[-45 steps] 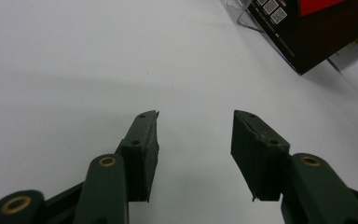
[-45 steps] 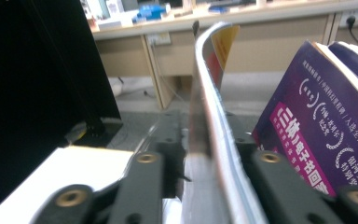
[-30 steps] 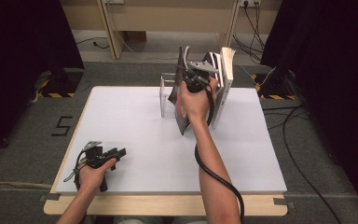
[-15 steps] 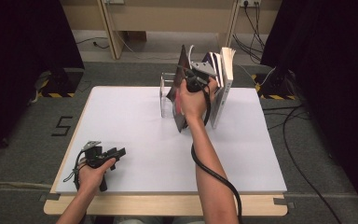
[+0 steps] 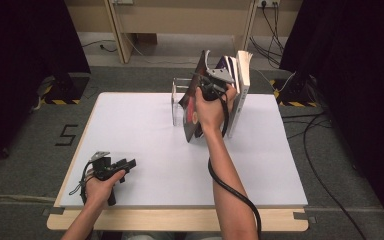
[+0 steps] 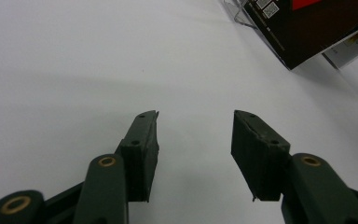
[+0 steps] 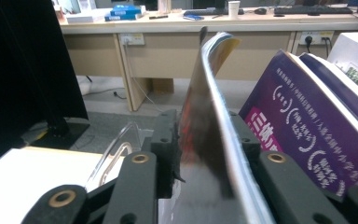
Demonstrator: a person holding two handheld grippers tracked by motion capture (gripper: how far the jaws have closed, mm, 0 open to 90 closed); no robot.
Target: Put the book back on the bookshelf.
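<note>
- Magazine (image 5: 196, 107), the thin dark-covered one, stands tilted at the left end of the row of books at the far middle of the white table (image 5: 140, 130); its top edge curls over, as the right gripper view shows (image 7: 205, 107).
- Row of books (image 5: 239, 85), purple and white covers, stands upright just right of the magazine, which leans away from them at its foot.
- Clear acrylic bookend (image 5: 177, 102) stands just left of the magazine, near its lower edge; contact cannot be told.
- Right gripper (image 5: 211, 90) sits over the magazine's upper part. Its jaws have just been opening from a tight close, and the magazine is between them; in the right gripper view the left pad appears to touch the cover, while a gap shows at the other pad (image 7: 247, 140).
- Judgement: the slackened grip suggests the magazine is being let go into the row; its lean and soft curl mean it could slump toward the bookend once free.
- Left gripper (image 5: 117, 167) rests at the table's near left corner, well apart from the books, jaws partly spread with nothing between them (image 6: 196, 149).
</note>
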